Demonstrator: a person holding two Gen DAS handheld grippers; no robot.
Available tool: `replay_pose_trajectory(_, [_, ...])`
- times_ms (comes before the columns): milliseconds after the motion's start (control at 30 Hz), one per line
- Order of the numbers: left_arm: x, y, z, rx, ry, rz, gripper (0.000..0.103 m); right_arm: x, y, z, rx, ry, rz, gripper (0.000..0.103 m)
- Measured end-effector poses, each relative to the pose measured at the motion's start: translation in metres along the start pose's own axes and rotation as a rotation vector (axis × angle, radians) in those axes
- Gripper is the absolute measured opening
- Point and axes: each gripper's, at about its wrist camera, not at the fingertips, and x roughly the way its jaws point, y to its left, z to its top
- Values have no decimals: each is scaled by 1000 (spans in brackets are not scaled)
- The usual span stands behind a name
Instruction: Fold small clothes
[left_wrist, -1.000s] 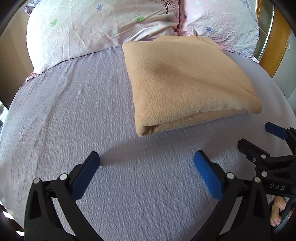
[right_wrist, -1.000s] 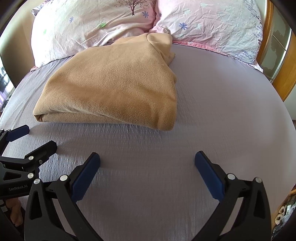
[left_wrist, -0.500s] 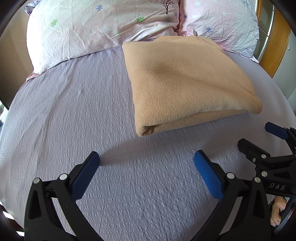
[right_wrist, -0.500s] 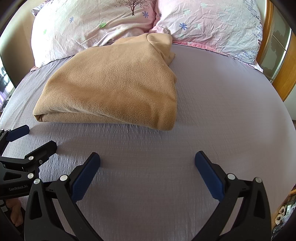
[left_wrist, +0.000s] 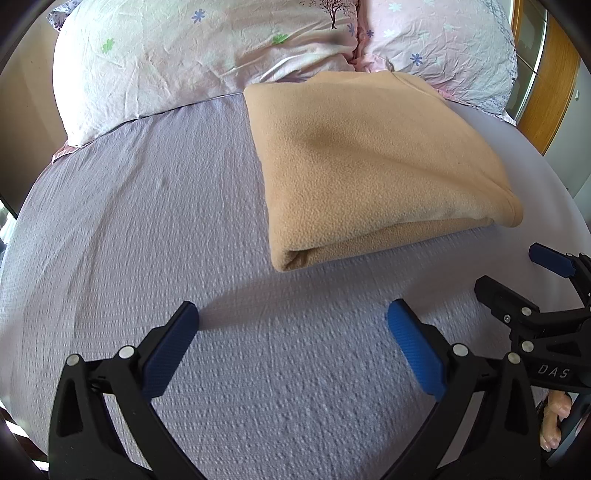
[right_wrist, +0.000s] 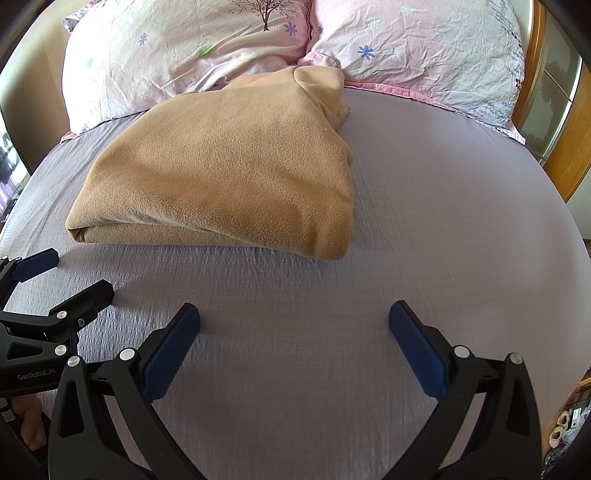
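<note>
Two wide-open grippers, left gripper (left_wrist: 291, 332) and right gripper (right_wrist: 293, 332), near folded tan fleece (left_wrist: 369, 166) on bed (left_wrist: 147, 221)

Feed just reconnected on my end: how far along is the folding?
Done: the tan fleece garment lies folded into a thick stack on the lilac sheet, against the pillows. In hand: nothing; left gripper and right gripper are open and empty. Left: no unfolded clothes are visible.
</note>
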Motion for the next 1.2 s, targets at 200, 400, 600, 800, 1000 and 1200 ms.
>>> replay_pose_trajectory(200, [-1,0,0,0,-8,-1,101,0,0,0,1,0,0,102])
replay_pose_trajectory(400, [-1,0,-1,1,-10,-1,101,0,0,0,1,0,0,102])
replay_pose_trajectory(600, [-1,0,-1,1,-8,-2,101,0,0,0,1,0,0,102])
replay_pose_trajectory(800, [-1,0,-1,1,-8,-2,101,0,0,0,0,0,0,102])
replay_pose_trajectory(1000, [0,1,-1,2,-8,-2,101,0,0,1,1,-2,0,102])
replay_pose_trajectory(1200, [0,1,-1,1,-7,-2,101,-1,0,1,1,-2,-1,102])
